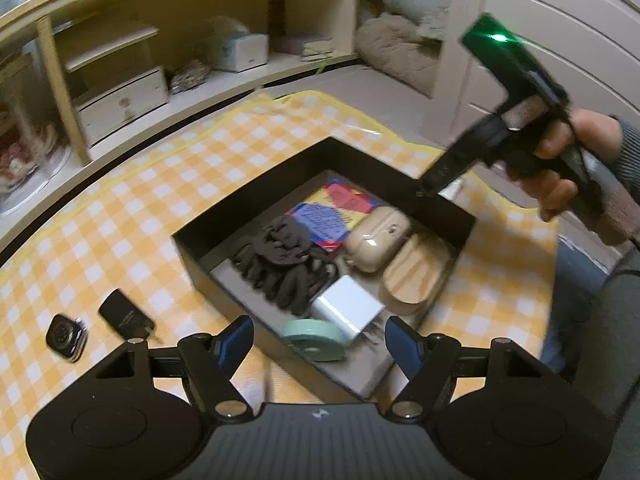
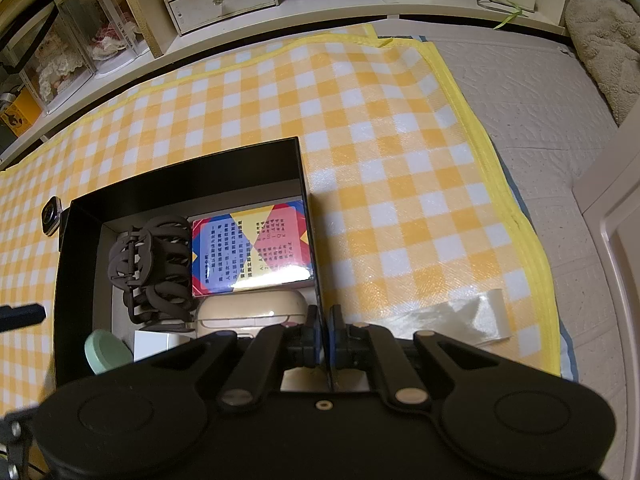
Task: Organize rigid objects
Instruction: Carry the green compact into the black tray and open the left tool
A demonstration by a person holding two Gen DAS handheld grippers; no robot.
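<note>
A black open box sits on the checked mat, holding a dark brown claw hair clip, a colourful card box, a beige earbud case, a white charger and a mint round tin; a smartwatch and a small black case lie outside, near the box's left wall.

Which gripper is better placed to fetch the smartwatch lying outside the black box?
Left. The left gripper is open and free near the smartwatch. The right gripper is shut on the black box wall.
</note>
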